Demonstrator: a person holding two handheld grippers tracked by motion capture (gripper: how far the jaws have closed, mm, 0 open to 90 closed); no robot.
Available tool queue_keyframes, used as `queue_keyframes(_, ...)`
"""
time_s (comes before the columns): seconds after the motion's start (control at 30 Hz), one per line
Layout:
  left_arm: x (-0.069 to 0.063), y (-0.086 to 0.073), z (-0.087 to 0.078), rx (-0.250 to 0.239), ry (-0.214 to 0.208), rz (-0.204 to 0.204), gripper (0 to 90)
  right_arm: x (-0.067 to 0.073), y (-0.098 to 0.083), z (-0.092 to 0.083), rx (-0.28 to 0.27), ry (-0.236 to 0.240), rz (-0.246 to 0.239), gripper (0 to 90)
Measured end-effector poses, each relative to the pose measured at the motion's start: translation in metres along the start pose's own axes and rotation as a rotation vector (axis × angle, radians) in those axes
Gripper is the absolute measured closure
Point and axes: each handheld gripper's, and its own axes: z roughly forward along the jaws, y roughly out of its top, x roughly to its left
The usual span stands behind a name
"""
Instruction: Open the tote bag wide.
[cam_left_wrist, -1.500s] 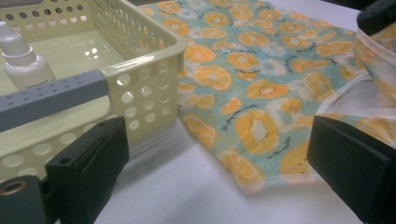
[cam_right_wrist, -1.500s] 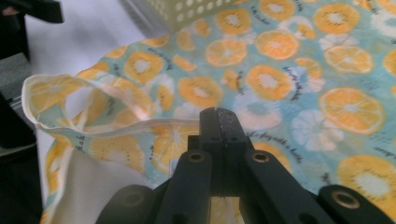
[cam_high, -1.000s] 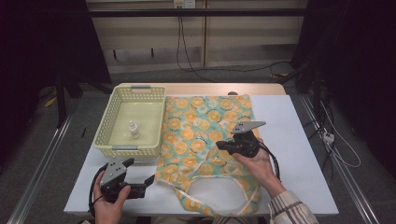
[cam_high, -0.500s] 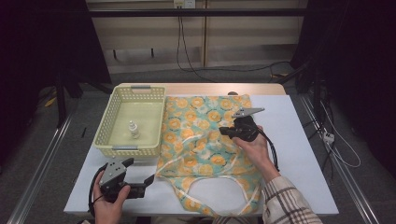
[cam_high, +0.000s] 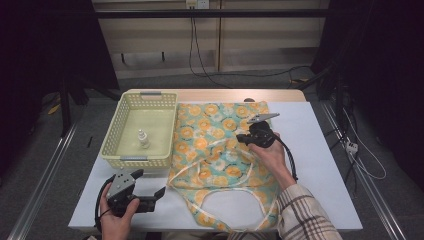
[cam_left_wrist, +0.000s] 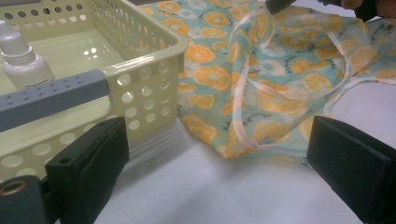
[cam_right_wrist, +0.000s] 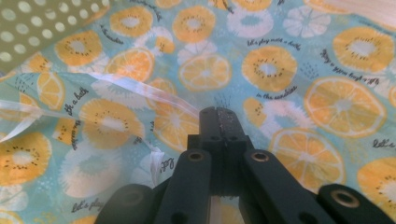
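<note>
Our right gripper is pinching the apron's ribbon at two o'clock, while our left gripper is resting, jaws apart.

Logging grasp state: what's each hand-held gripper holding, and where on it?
Right hand-held gripper: shut on the apron's white strap, lifting it off the apron. Left hand-held gripper: open, nothing held.

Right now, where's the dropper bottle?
In the high view, the dropper bottle stands upright inside the yellow basket at the table's left, beside the orange-print cloth. The left claw sits just in front of that basket.
</note>
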Motion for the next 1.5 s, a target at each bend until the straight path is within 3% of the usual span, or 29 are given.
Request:
queue_keyframes(0.13, 0.0, 0.0, 0.0, -0.001, 0.003, -0.001, 5.4, 0.0, -0.001, 0.0, -0.001, 0.012, -0.004, 89.4)
queue_keyframes(0.17, 0.0, 0.0, 0.0, 0.0, 0.003, 0.002, 5.4, 0.001, 0.0, -0.002, -0.006, 0.019, -0.001, 81.5)
queue_keyframes(0.27, 0.0, 0.0, 0.0, 0.0, 0.0, 0.003, 5.4, 0.002, 0.001, -0.004, -0.007, 0.026, -0.006, 76.3)
queue_keyframes(0.4, 0.0, 0.0, 0.0, 0.0, 0.002, 0.003, 5.4, 0.004, 0.001, -0.011, -0.019, 0.036, 0.006, 55.7)
queue_keyframes(0.47, 0.0, 0.0, 0.0, 0.004, 0.0, 0.003, 5.4, 0.005, 0.001, -0.013, -0.025, 0.038, 0.004, 53.4)
queue_keyframes(0.5, 0.0, 0.0, 0.0, 0.004, -0.001, 0.002, 5.4, 0.007, 0.002, -0.017, -0.03, 0.043, 0.001, 45.9)
queue_keyframes(0.63, 0.0, -0.001, -0.001, -0.001, 0.003, -0.001, 5.4, 0.016, 0.002, -0.025, -0.03, 0.059, -0.011, 35.0)
queue_keyframes(0.73, 0.0, -0.001, -0.001, 0.003, 0.002, 0.003, 5.4, 0.024, -0.004, -0.032, -0.044, 0.097, -0.028, 32.7)
queue_keyframes(0.93, -0.001, -0.001, -0.002, -0.001, 0.006, -0.001, 5.4, 0.034, -0.011, -0.04, -0.039, 0.063, -0.051, 26.0)
queue_keyframes(1.13, 0.0, -0.001, -0.002, 0.005, 0.006, -0.004, 5.4, 0.052, -0.015, -0.054, -0.041, 0.107, -0.082, 20.2)
queue_keyframes(1.27, 0.0, -0.002, -0.003, 0.003, 0.012, 0.001, 5.4, 0.07, -0.029, -0.05, 0.018, 0.158, -0.129, 25.6)
queue_keyframes(1.3, 0.0, -0.002, -0.003, 0.001, 0.01, -0.003, 5.4, 0.077, -0.034, -0.048, 0.023, 0.156, -0.166, 27.9)
queue_keyframes(1.5, 0.0, -0.002, -0.004, 0.002, 0.011, -0.005, 5.4, 0.091, -0.038, -0.044, 0.041, 0.151, -0.204, 29.5)
